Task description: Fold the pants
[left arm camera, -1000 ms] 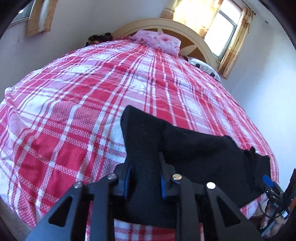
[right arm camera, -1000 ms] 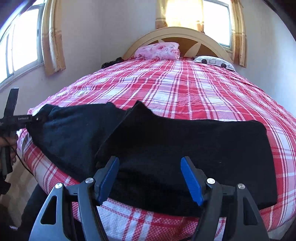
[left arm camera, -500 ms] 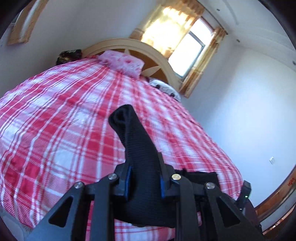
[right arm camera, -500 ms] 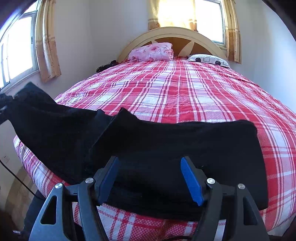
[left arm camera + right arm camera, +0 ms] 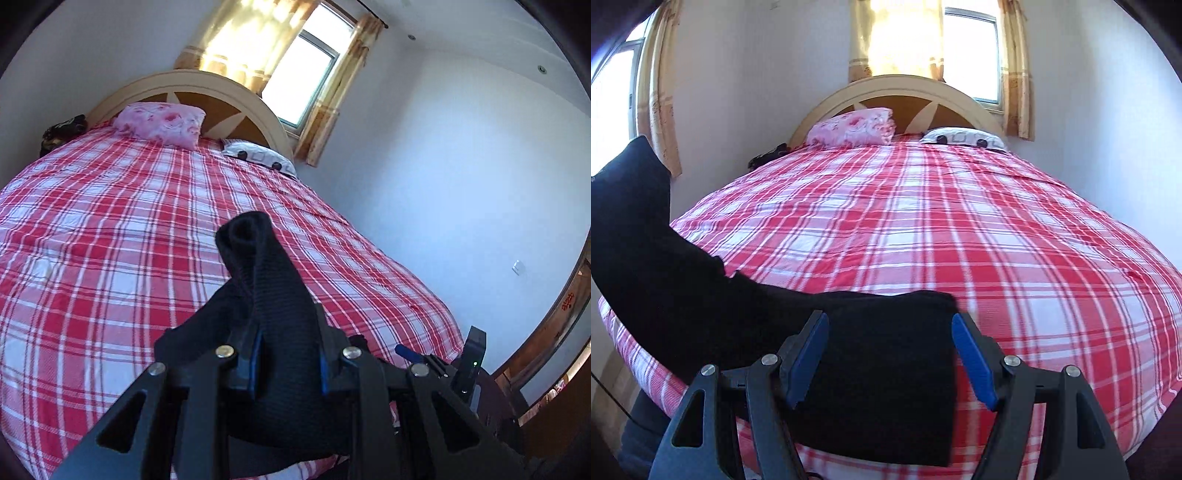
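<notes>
Two hand-held grippers were over the bed (image 5: 960,229), which wore a red-and-white plaid cover. Left hand-held gripper (image 5: 286,360) was narrow, jaws clamped on a bunched fold of the black pants (image 5: 266,295); fabric stuck up ahead of its fingertips & hung below them, lifted off the cover. Right hand-held gripper (image 5: 890,354) stood wide, blue pads (image 5: 809,354) apart w/ nothing pinched between them. Under & ahead of it lay the folded part of the pants (image 5: 879,387), flat on the near edge of the bed; the rest ran off to its left & rose into the air. Far ahead of both, by the arched headboard (image 5: 905,88): pink floral pillow (image 5: 853,127) and, right of it, a white patterned pillow (image 5: 964,138).
</notes>
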`<state>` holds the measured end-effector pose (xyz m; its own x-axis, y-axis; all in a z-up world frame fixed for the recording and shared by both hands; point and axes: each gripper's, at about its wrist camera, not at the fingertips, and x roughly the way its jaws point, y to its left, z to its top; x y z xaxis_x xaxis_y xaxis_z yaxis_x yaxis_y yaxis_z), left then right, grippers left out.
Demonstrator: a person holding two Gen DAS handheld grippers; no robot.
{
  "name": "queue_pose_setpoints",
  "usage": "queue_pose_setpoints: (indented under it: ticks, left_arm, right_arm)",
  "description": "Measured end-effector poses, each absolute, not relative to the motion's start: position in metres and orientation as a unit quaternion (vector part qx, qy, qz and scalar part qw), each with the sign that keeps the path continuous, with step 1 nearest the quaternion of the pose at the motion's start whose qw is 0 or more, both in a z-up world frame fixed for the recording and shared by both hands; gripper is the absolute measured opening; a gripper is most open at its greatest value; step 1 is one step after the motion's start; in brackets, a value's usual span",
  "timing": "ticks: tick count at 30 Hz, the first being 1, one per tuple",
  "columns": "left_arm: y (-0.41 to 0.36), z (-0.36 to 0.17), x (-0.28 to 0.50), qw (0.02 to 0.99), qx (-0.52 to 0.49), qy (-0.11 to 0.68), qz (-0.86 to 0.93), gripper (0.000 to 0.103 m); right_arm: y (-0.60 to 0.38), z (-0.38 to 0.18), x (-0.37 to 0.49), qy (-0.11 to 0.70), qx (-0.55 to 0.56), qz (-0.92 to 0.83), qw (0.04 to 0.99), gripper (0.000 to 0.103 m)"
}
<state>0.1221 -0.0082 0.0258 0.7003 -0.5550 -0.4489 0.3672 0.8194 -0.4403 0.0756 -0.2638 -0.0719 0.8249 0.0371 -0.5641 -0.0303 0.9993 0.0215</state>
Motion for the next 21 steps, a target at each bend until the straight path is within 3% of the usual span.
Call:
queue_pose_setpoints:
  ticks: [16,18,20,21]
  left_arm:
    - [-0.176,-0.032,0.159,0.87,-0.061,0.378,-0.309,0.024]
    - [-0.193,-0.046,0.161,0.857,-0.057,0.395,-0.326,0.032]
    - [-0.207,-0.062,0.159,0.844,-0.042,0.424,-0.325,0.058]
    - [-0.207,-0.066,0.155,0.845,-0.033,0.427,-0.321,0.061]
  right_arm:
    - [-0.356,-0.097,0.077,0.292,0.092,-0.085,0.948,0.07]
    - [-0.363,-0.1,0.078,0.294,0.104,-0.09,0.946,0.07]
    - [-0.365,-0.102,0.078,0.295,0.11,-0.09,0.945,0.07]
    - [-0.366,-0.103,0.077,0.295,0.111,-0.09,0.945,0.07]
